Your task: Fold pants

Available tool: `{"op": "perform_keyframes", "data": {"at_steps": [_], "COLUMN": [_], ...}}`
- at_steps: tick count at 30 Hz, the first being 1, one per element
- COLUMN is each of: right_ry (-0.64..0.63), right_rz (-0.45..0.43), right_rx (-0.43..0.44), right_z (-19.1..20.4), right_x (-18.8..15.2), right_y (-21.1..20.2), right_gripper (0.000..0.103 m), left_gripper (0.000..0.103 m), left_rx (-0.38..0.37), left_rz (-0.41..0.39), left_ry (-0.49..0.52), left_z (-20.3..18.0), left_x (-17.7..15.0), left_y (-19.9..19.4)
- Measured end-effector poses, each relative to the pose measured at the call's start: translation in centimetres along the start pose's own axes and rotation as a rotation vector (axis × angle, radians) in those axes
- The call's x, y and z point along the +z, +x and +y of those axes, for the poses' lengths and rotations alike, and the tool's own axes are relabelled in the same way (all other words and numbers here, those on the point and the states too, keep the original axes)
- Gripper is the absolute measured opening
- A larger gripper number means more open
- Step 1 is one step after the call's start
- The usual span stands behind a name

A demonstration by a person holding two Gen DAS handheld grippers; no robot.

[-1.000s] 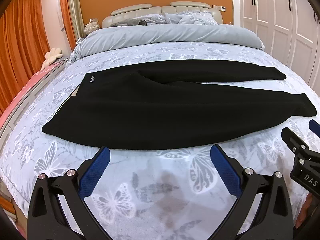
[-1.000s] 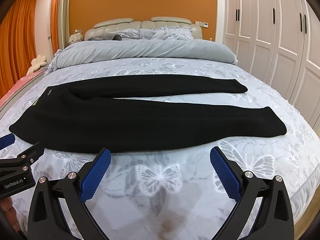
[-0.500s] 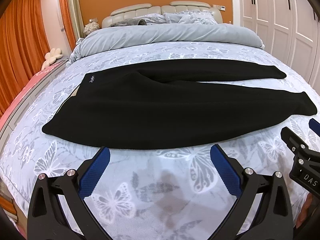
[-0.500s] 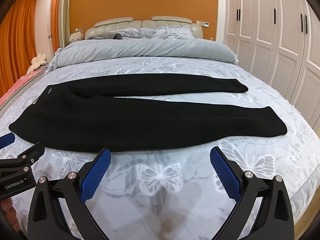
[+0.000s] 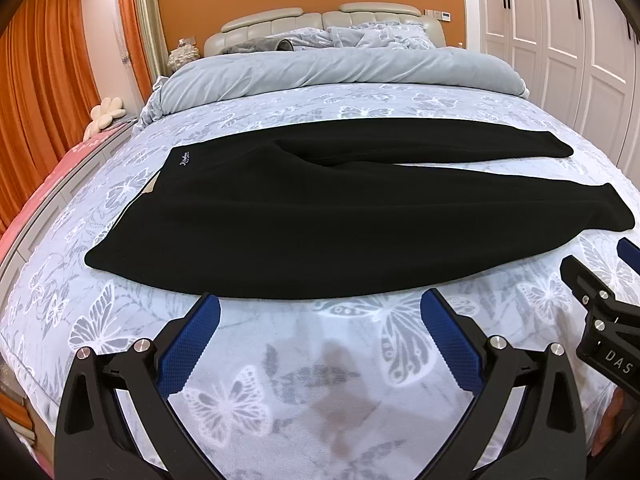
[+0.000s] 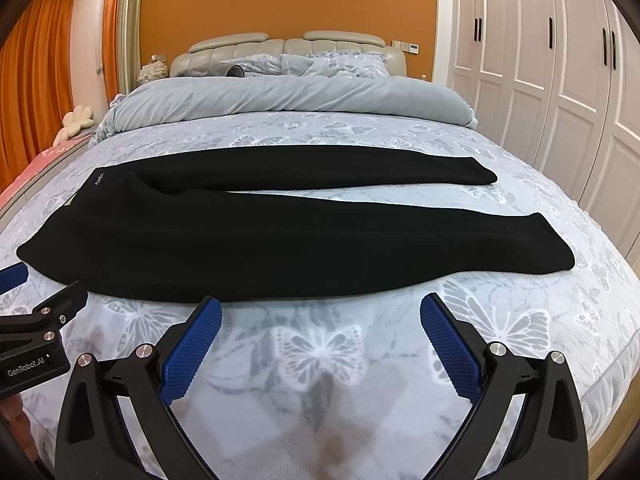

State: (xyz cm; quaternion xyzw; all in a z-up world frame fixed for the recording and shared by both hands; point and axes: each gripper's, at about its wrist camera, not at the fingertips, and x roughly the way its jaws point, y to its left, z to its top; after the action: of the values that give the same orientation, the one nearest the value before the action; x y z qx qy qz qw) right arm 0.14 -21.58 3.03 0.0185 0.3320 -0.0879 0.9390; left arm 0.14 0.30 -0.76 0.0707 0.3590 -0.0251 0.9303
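Nothing much has shifted since the earlier frames: both grippers hang where they were, short of the near edge of the black pants (image 5: pixel 320 224), and the garment lies as it did. Those pants are spread flat across the bed (image 5: pixel 280 392), on a butterfly-print cover, with the waistband toward the left side and both legs running off to the right; the far leg lies apart from the near one at its cuff, and a small white logo shows near the waistband. On the left gripper (image 5: pixel 319 312) the jaws stand wide apart with nothing between them, blue pads (image 5: pixel 188 346) facing inward, tips just at the hem of the cloth. On the right gripper (image 6: pixel 320 314) the jaws are likewise spread wide and hold nothing, tips close to the near leg's edge. Each gripper shows at the margin of the other's view. A rolled grey duvet (image 6: pixel 288 98) lies across the bed beyond the pants, near the padded headboard (image 6: pixel 280 46).
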Motion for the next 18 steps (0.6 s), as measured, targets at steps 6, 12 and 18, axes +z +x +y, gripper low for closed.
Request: {"op": "perform_keyframes", "data": {"at_steps": [6, 12, 18], "right_ry": [-0.001, -0.002, 0.019], "right_rz": [0.001, 0.002, 0.030], "right_rx": [-0.001, 0.000, 0.045], "right_z": [0.0, 0.1, -0.7], "right_x": [0.0, -0.1, 0.2], "right_y": [0.0, 0.0, 0.8], "right_gripper": [0.098, 0.098, 0.098], "left_gripper": [0.098, 0.098, 0.098], "left_rx": [-0.002, -0.004, -0.034], "left_rz": [0.000, 0.001, 0.029], "left_ry": [0.003, 0.002, -0.032], "left_z": [0.0, 0.0, 1.2], "left_x": [0.1, 0.1, 0.5], "left_y": [0.0, 0.0, 0.5]}}
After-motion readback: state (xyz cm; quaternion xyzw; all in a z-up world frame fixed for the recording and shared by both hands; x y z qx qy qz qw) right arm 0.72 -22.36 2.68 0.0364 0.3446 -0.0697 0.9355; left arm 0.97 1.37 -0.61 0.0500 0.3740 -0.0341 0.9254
